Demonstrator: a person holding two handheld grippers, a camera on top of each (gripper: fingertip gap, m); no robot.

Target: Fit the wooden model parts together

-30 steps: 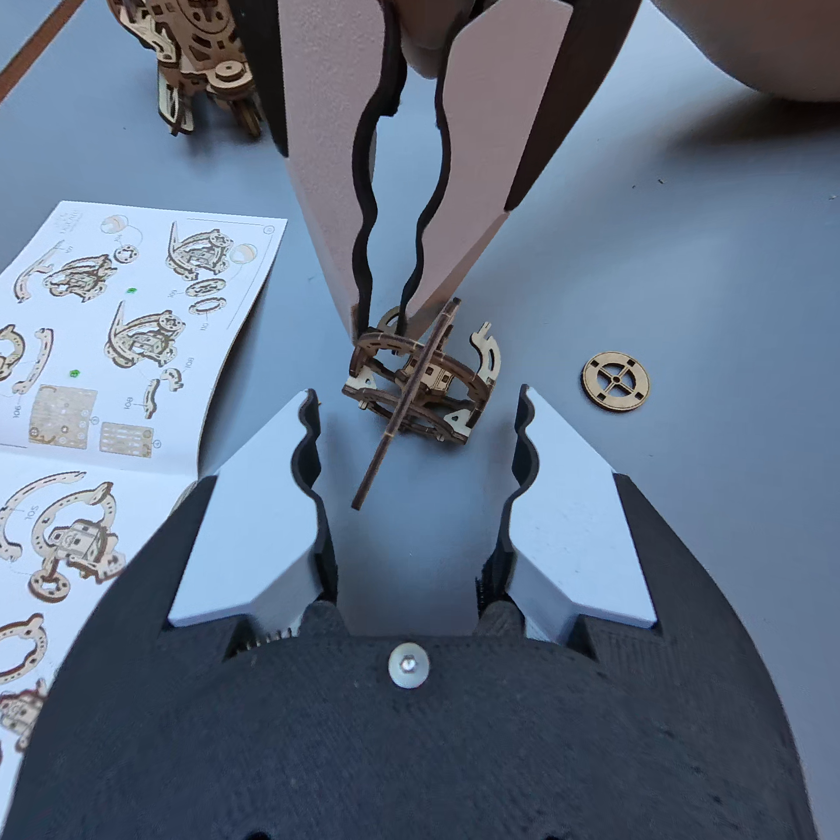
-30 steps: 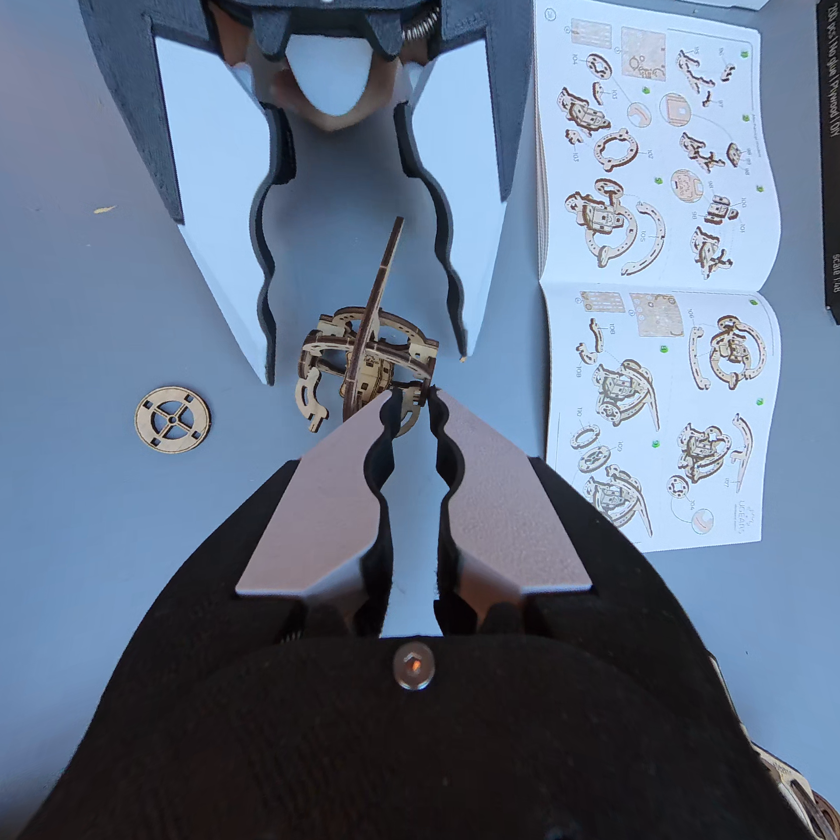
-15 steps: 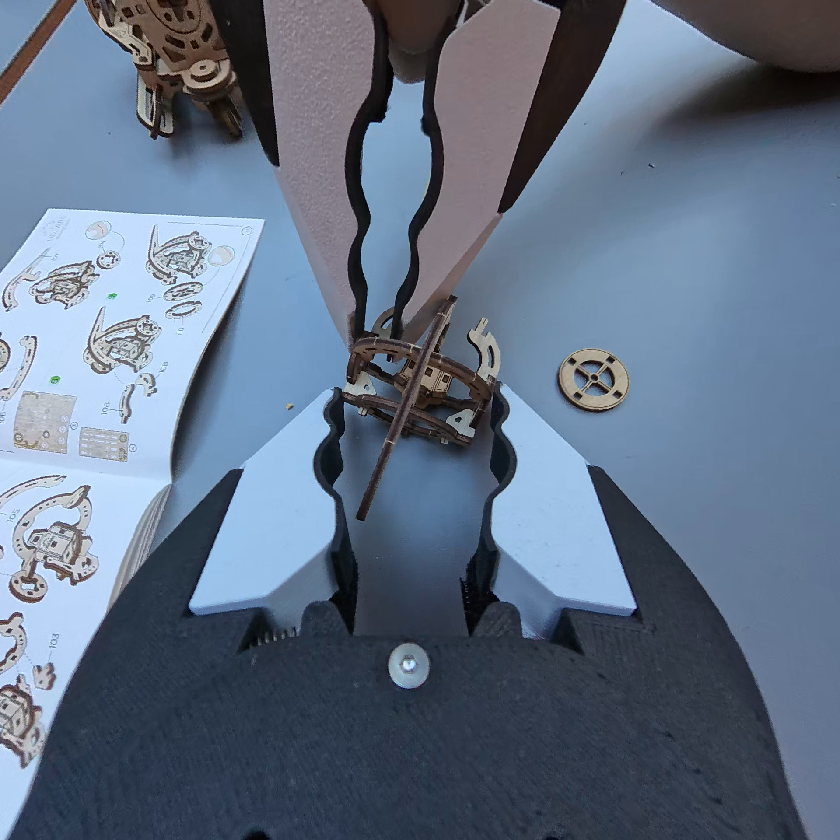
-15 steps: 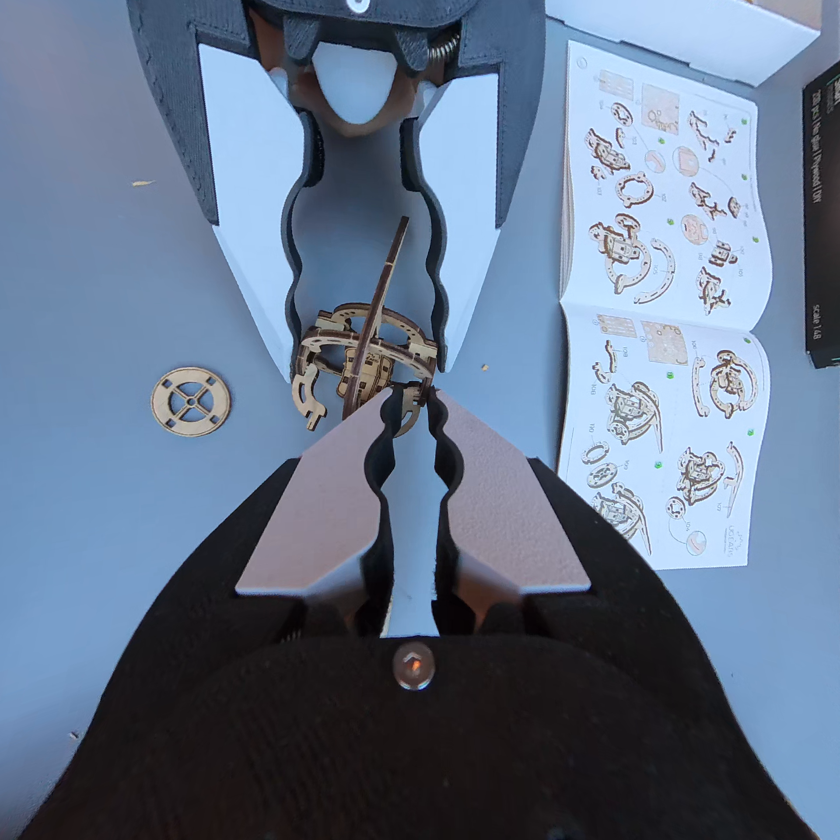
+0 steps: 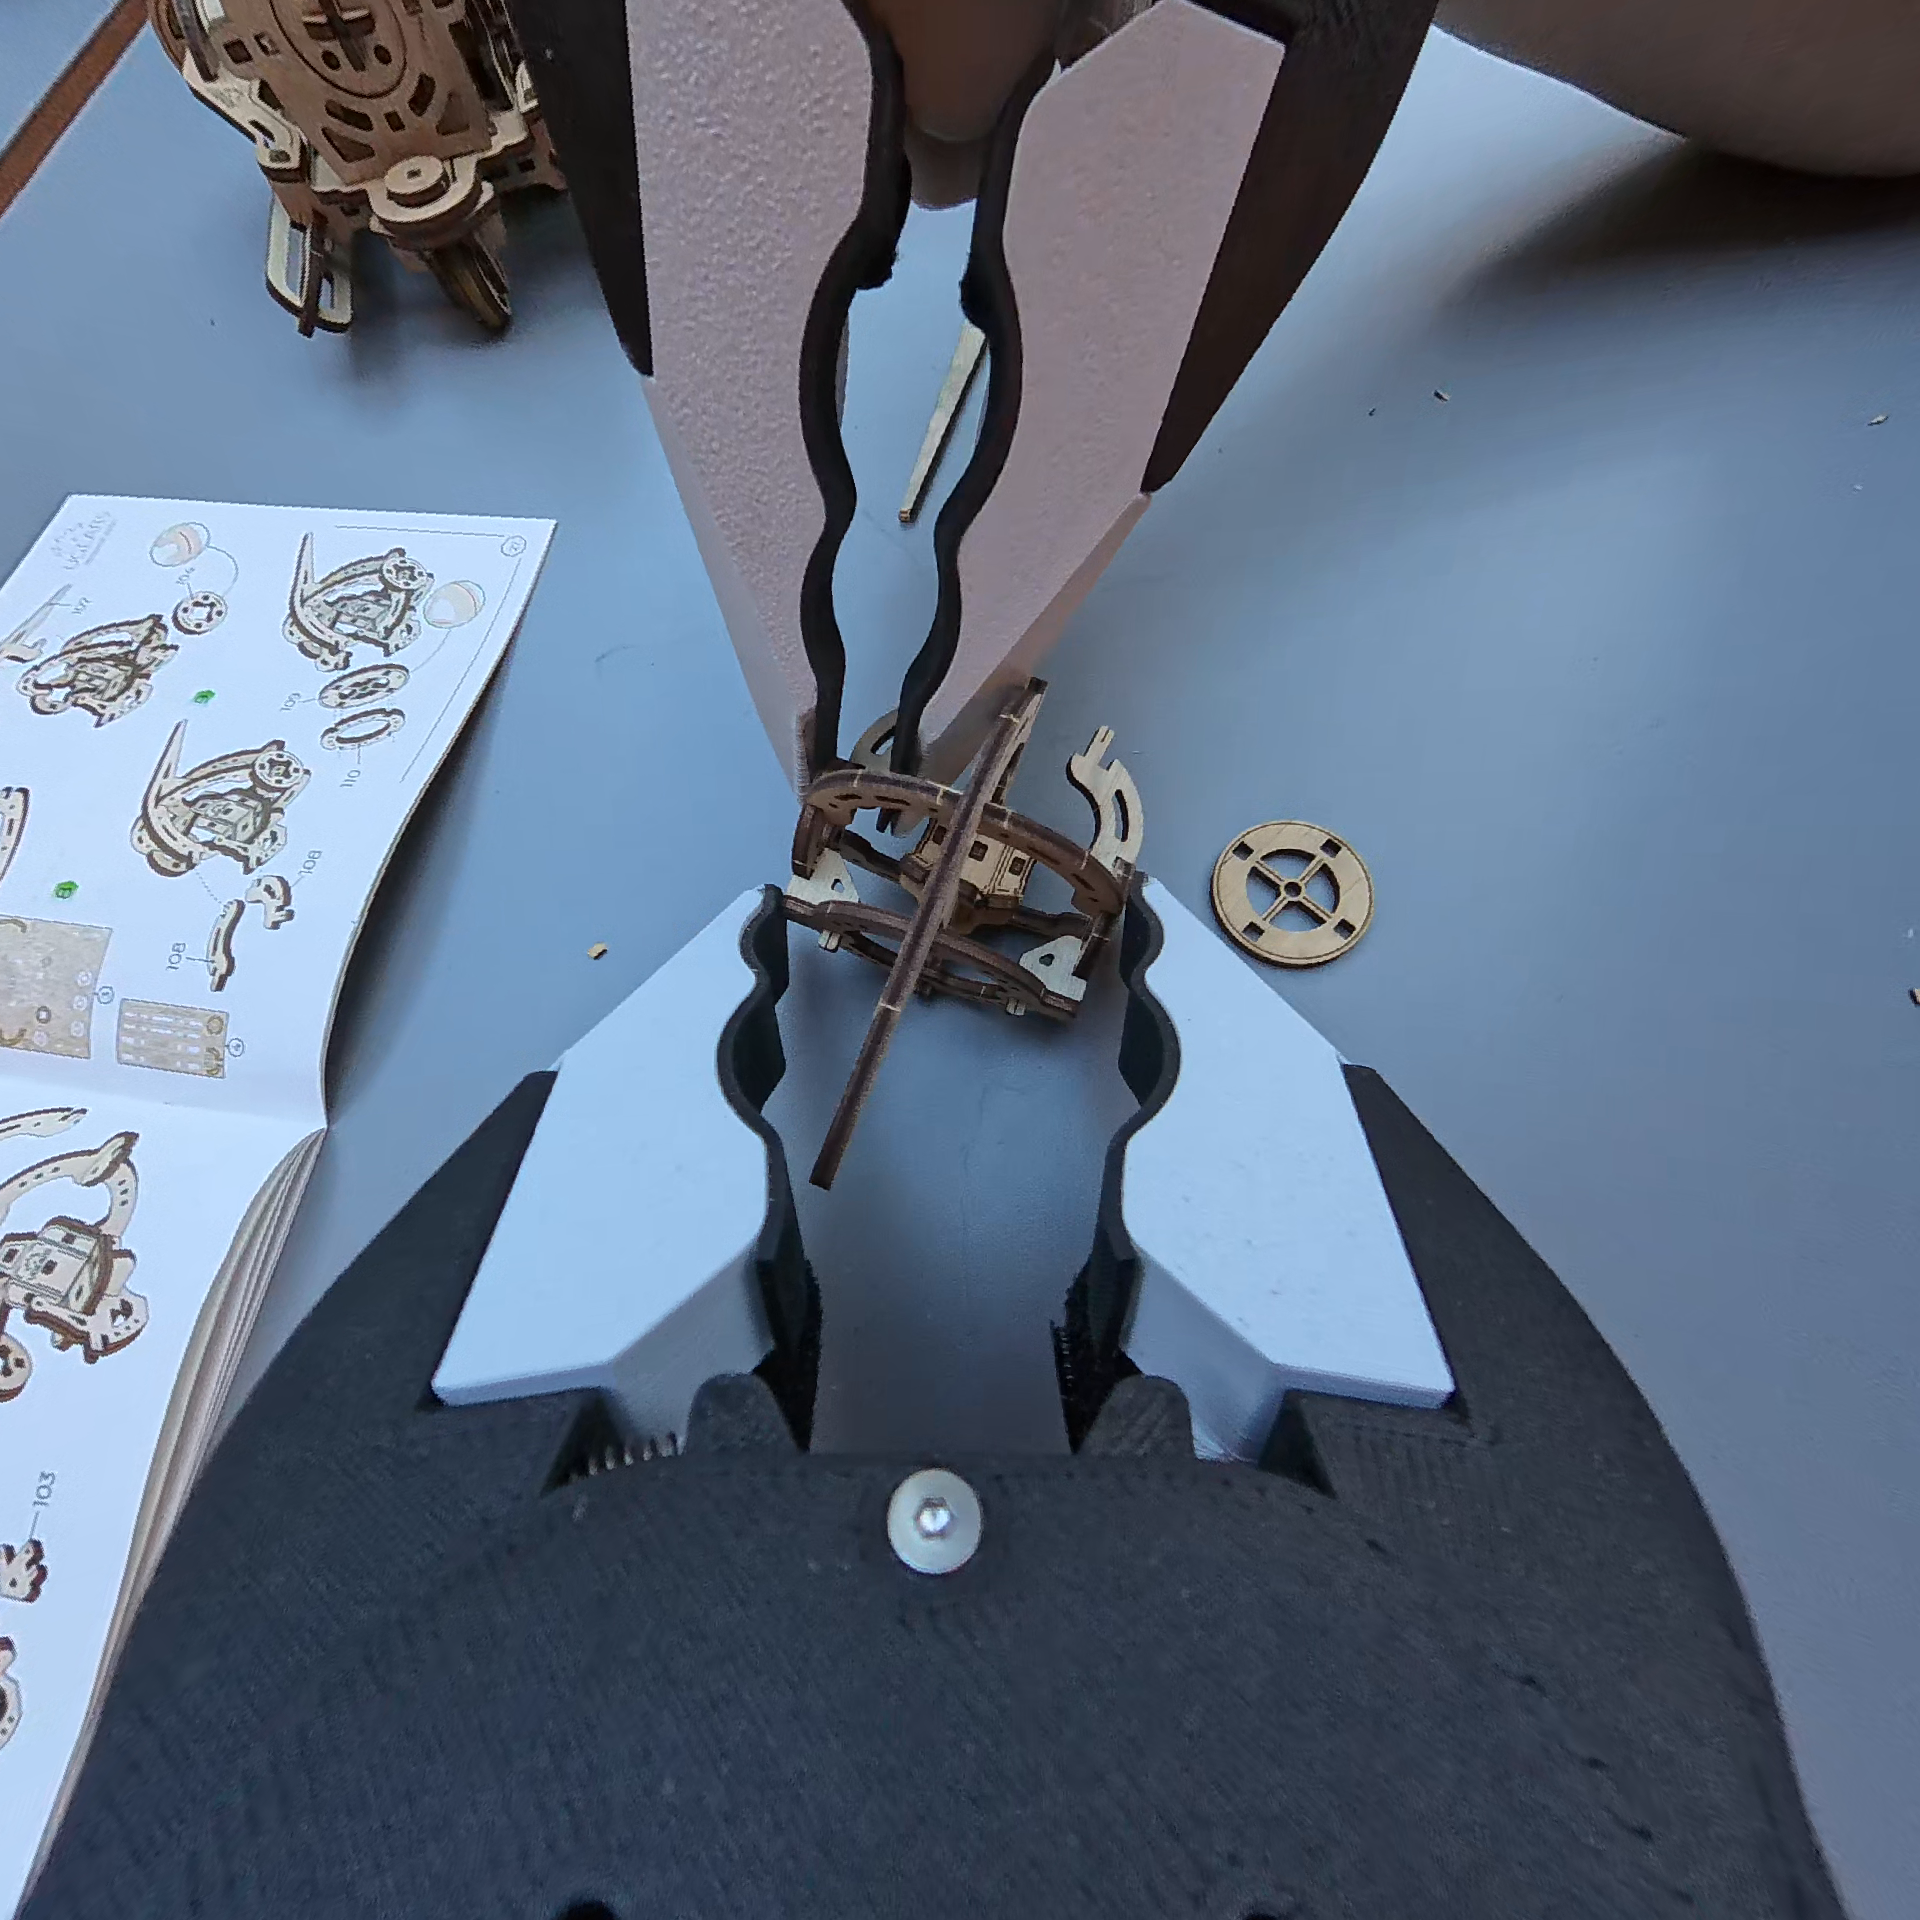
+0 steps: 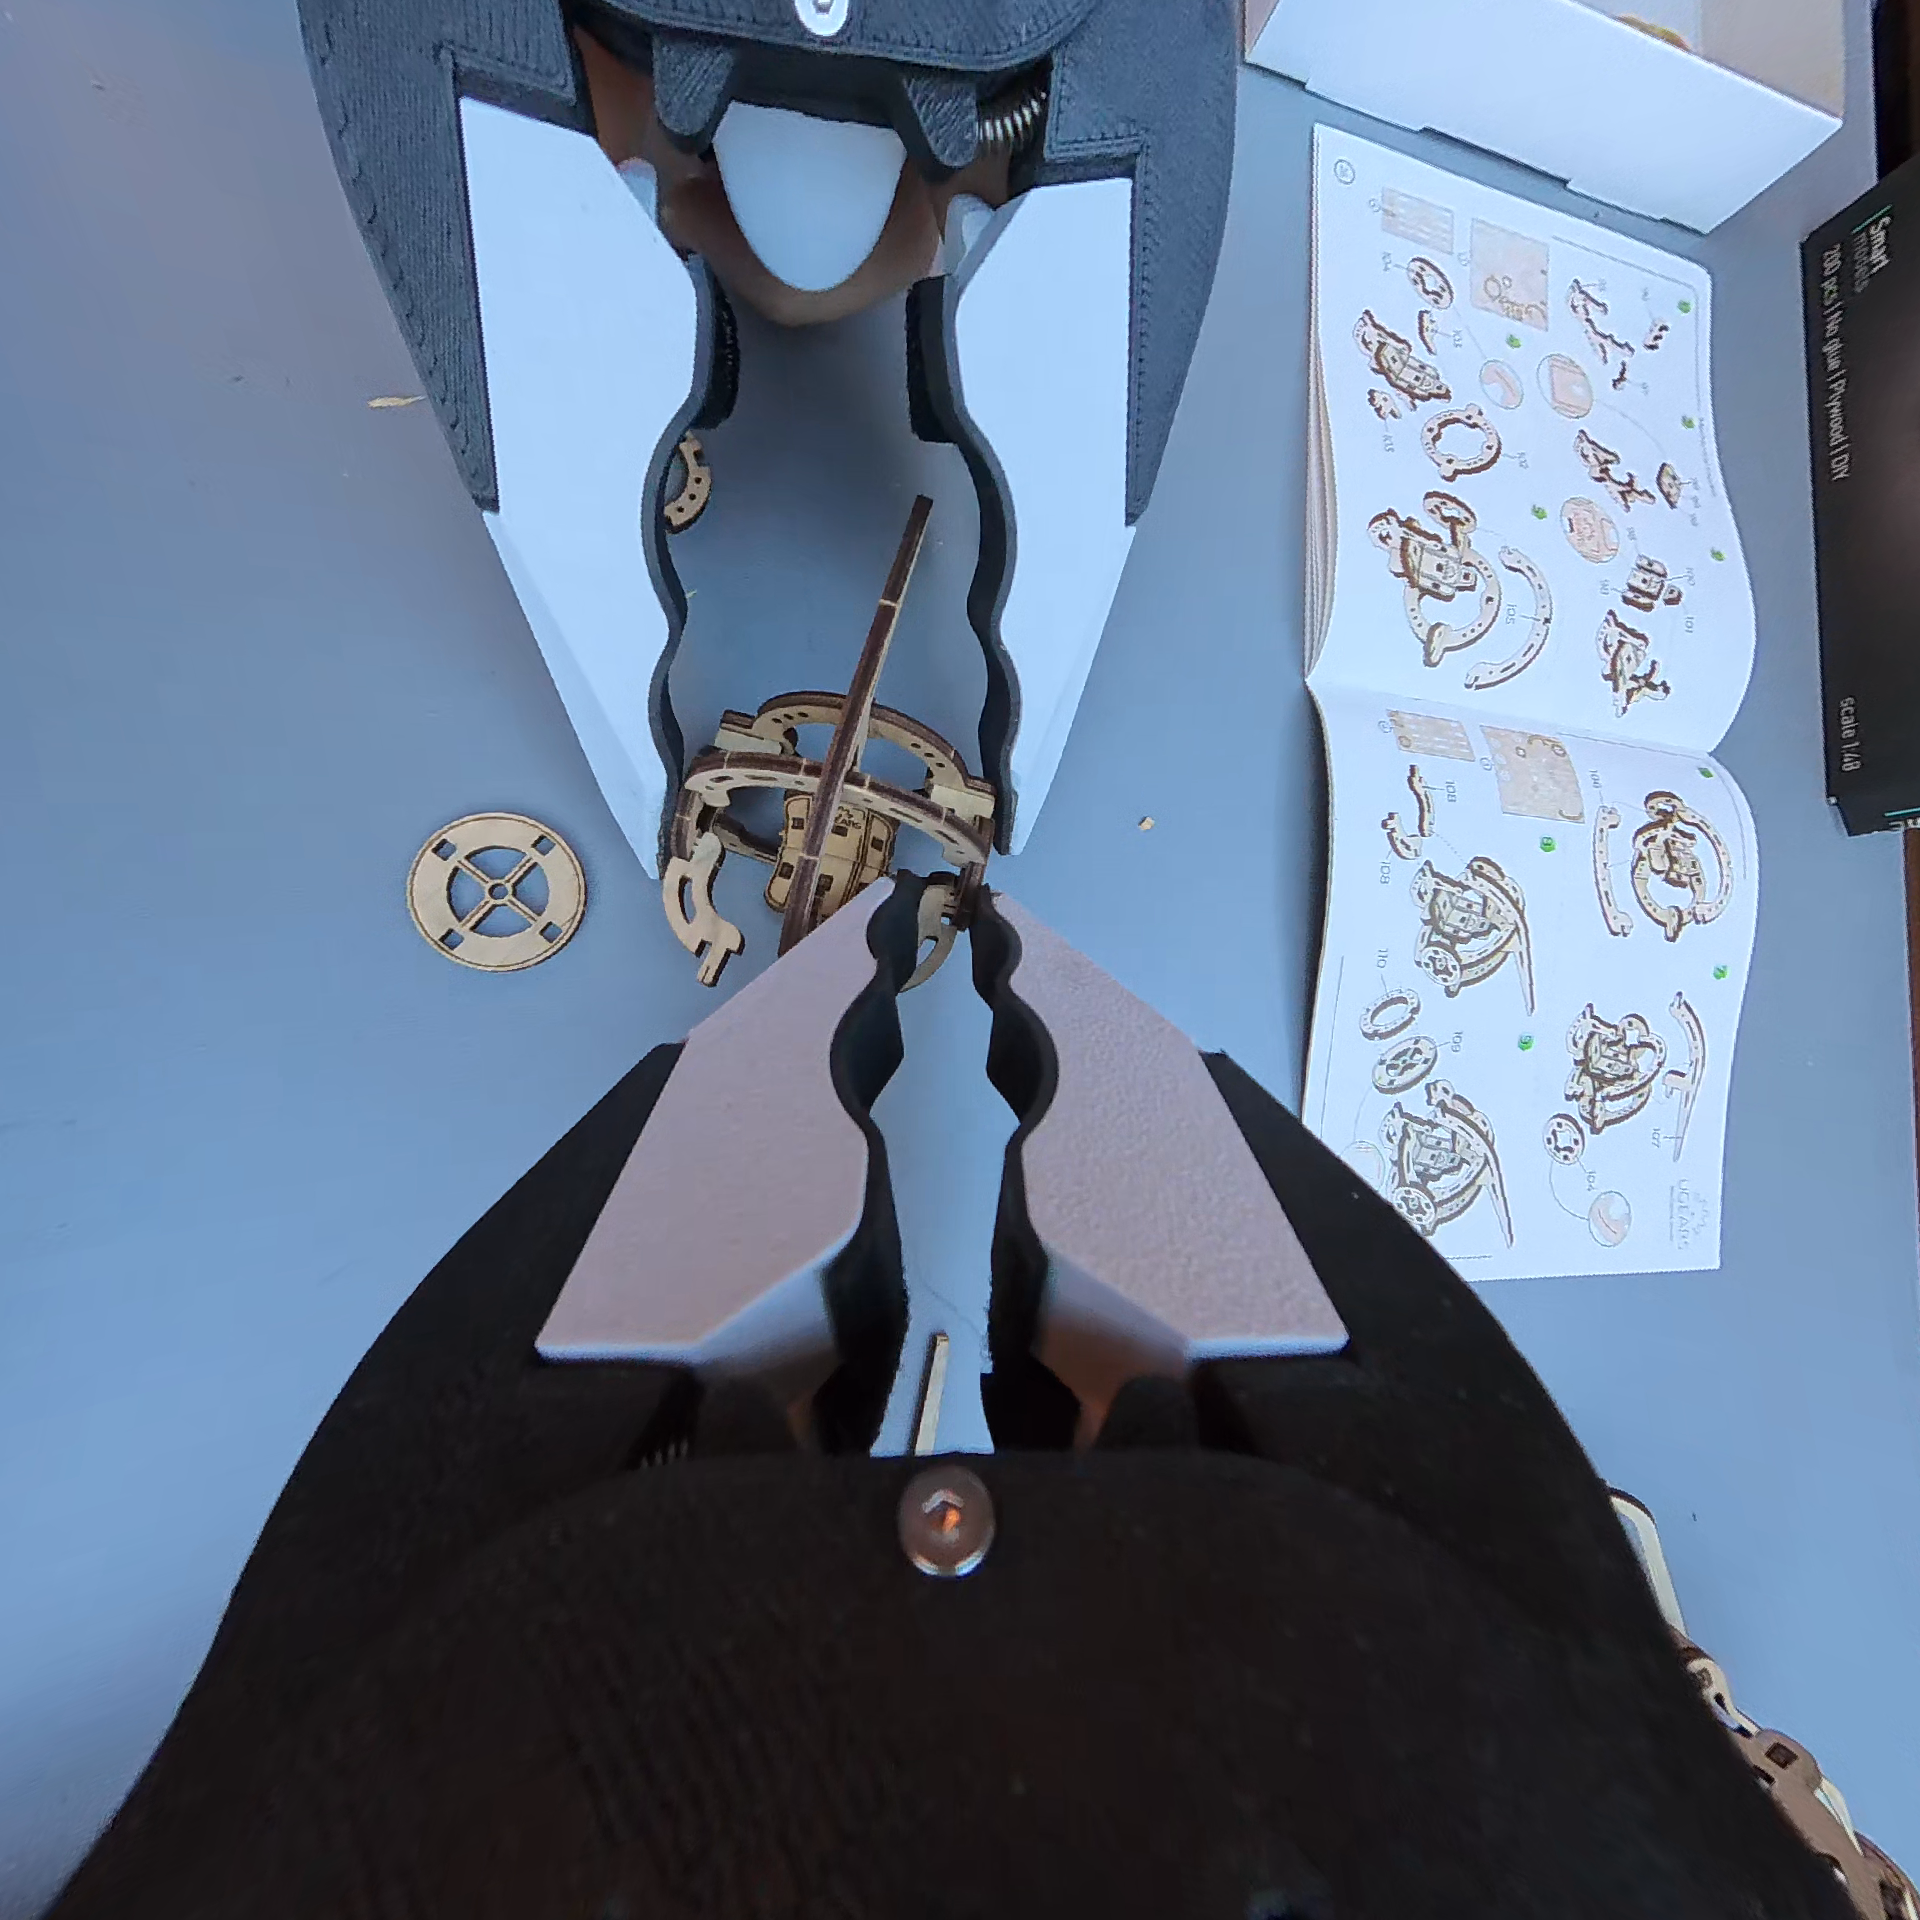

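A small wooden sub-assembly of rings [image 5: 966, 883] sits on the grey table, with a long thin curved strip [image 5: 883, 1029] sticking out of it towards me. My left gripper [image 5: 954, 904], with white fingers, is shut on the assembly's two sides. My right gripper [image 6: 943, 899], with pinkish fingers, comes from the opposite side and is shut on the ring's edge at the assembly [image 6: 831, 810]. It shows in the left wrist view [image 5: 868, 748] too. A loose round wooden wheel [image 5: 1291, 894] lies on the table beside the assembly, also visible in the right wrist view [image 6: 497, 891].
An open instruction booklet [image 5: 239, 790] lies to my left side [image 6: 1517, 727]. A larger built wooden model [image 5: 353, 135] stands behind it. A thin wooden stick [image 6: 930, 1392] lies under the right gripper. A black box [image 6: 1870, 499], a white box [image 6: 1538, 104] and a small curved part [image 6: 688, 483] lie farther off.
My left gripper moved forward and closed onto the assembly's sides. My right gripper kept its hold on the ring edge. The assembly stayed in place.
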